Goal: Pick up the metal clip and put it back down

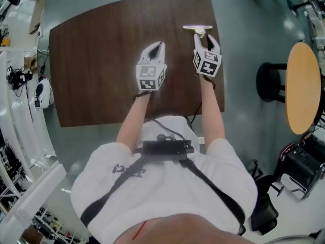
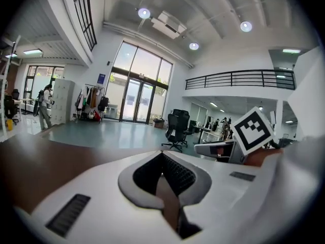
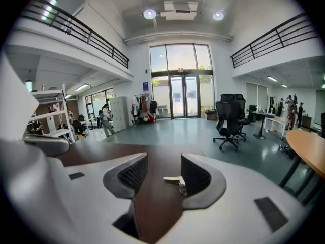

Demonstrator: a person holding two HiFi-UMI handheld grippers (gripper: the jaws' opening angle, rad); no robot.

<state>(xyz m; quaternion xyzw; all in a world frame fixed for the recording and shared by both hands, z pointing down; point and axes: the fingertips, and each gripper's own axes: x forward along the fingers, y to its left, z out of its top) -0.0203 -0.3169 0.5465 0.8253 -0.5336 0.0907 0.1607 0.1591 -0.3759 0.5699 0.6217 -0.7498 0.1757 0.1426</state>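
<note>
The metal clip [image 1: 198, 30] lies flat on the dark brown table [image 1: 101, 60] near its far right corner, a pale bar with a brass-coloured part. My right gripper [image 1: 206, 40] sits just behind it with its jaws apart. In the right gripper view the clip [image 3: 175, 179] lies between the fingers of the right gripper [image 3: 163, 161], close against the right pad [image 3: 195, 174] and well clear of the left one. My left gripper [image 1: 160, 46] rests over the middle of the table. Its jaws [image 2: 162, 154] meet at the tips with nothing between them.
The table's far edge runs just beyond the clip and its right edge is close to my right gripper. A round light-wood table [image 1: 303, 85] and a black stool [image 1: 269, 80] stand on the floor to the right. White shelving [image 1: 20, 136] lines the left side.
</note>
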